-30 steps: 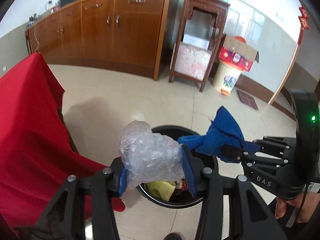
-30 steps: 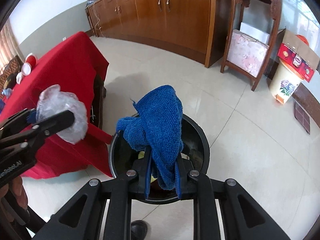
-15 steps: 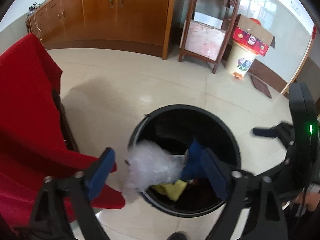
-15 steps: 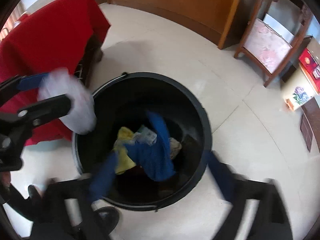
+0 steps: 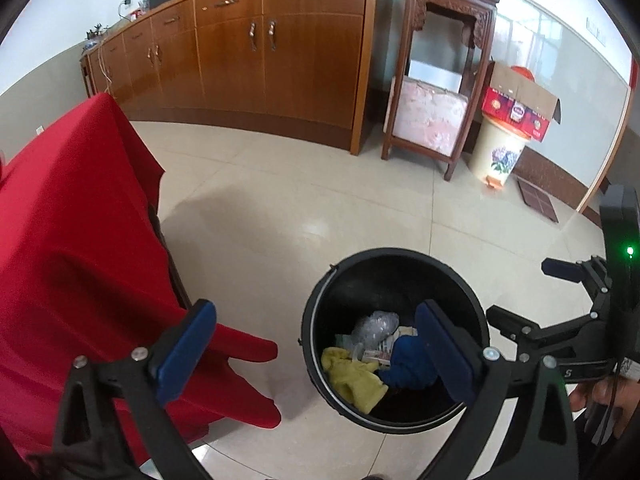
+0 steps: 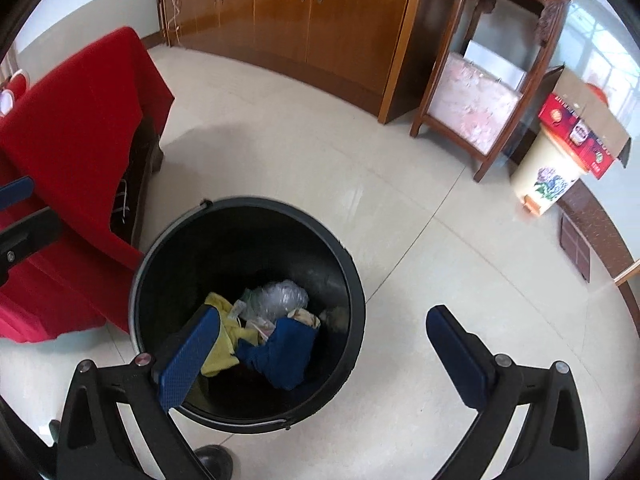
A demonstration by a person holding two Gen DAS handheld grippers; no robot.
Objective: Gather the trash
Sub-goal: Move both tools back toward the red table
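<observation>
Bin [image 6: 352, 280] on tiled floor beside red cloth [image 5: 72, 240]; inside lie bag [image 6: 280, 294], blue rag [image 6: 286, 354], yellow rag [image 5: 356, 380]; left gripper [image 5: 316, 354] opening, empty; right gripper [image 6: 320, 354] spread, empty.

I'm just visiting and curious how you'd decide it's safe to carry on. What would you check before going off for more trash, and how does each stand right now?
1. Left gripper empty: ok, its jaws are opening with nothing between them.
2. Right gripper empty: ok, jaws wide apart, nothing held.
3. Blue cloth inside the black bin: ok, lying on the pile.
4. Clear plastic bag inside the bin: ok, beside the yellow cloth.
5. Nothing hanging over the bin's rim: ok.
6. More trash to collect on the red-covered table: cannot tell, its top is mostly out of view.
</observation>
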